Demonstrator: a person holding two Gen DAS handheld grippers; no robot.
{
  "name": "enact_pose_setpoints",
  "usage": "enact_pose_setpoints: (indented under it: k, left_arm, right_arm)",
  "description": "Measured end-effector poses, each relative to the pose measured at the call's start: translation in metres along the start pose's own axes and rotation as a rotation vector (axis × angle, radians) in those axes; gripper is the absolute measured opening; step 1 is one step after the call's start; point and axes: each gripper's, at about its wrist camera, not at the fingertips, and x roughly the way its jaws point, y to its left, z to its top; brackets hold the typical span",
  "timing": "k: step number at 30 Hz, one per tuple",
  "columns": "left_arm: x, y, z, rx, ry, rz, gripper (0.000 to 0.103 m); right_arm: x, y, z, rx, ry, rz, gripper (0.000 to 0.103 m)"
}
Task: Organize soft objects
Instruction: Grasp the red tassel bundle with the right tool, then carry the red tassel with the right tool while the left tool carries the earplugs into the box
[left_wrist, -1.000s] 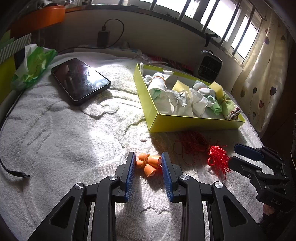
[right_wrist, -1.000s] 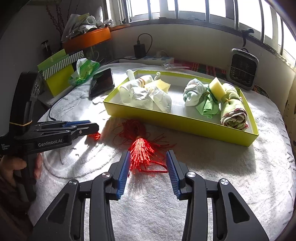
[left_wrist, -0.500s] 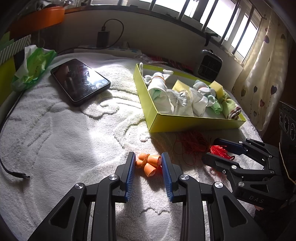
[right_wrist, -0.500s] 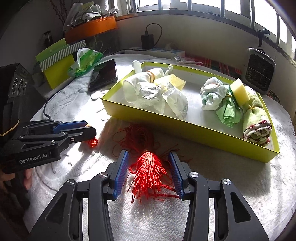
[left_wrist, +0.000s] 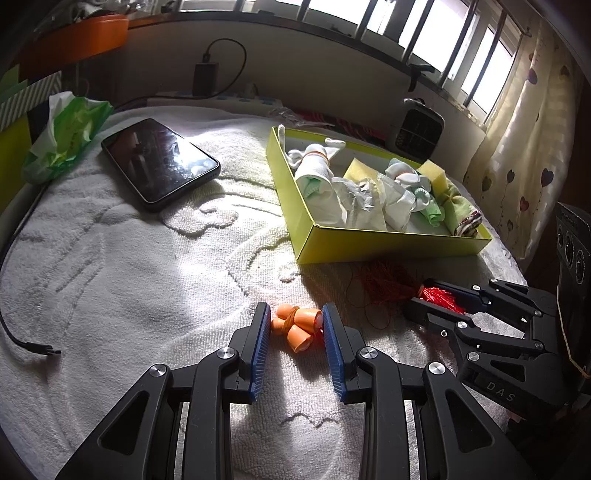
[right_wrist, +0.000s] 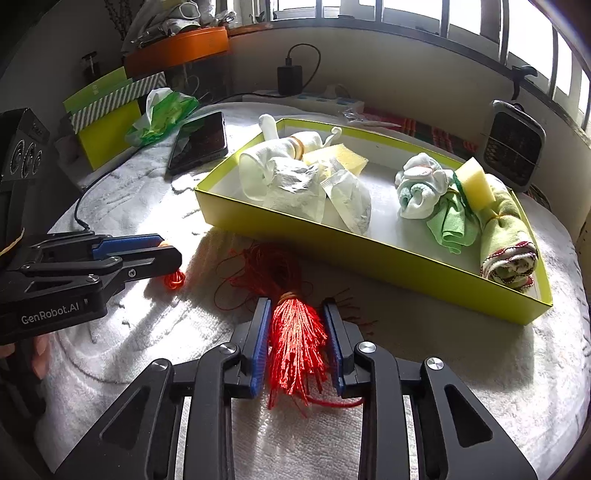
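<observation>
right gripper (right_wrist: 295, 328) fingers just closed | clamps red tassel (right_wrist: 295, 343) (on towel (right_wrist: 443, 369))

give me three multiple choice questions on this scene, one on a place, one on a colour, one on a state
1. Where does the phone lie?
A. inside the yellow box
B. on the white towel, left of the yellow box
C. on the window sill

2. What colour is the tassel between the right tongs?
A. red
B. blue
C. white

3. How do the left tongs stand to the orange earplugs?
A. far above them
B. one pad on each side, closed on the bundle
C. holding them over the box

Answers: 1 B, the phone rests flat on the towel beside the yellow box. 2 A, its bright red fringe fills the gap, where the jaws have just been closing. 3 B, the blue pads flank the bundle, which lies on the towel.
</observation>
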Motion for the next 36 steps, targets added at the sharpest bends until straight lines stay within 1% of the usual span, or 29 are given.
enact_pose_setpoints:
  k: [5,25,32,36]
  left_arm:
    - [0.002,-0.003,-0.001,0.012,0.0,0.011,0.027]
    - [0.002,-0.004,-0.001,0.016,0.0,0.014,0.027]
    - [0.001,-0.007,-0.002,0.024,-0.003,0.01,0.027]
    - [-0.003,-0.009,-0.001,0.03,-0.011,0.009,0.027]
  right_arm:
    - [-0.003,0.0,-0.001,0.008,-0.01,0.009,0.022]
    - [-0.007,-0.007,-0.002,0.055,-0.028,0.029,0.022]
    - [-0.009,-0.01,-0.003,0.081,-0.03,0.049,0.022]
    - [-0.015,-0.012,-0.003,0.097,-0.045,0.068,0.022]
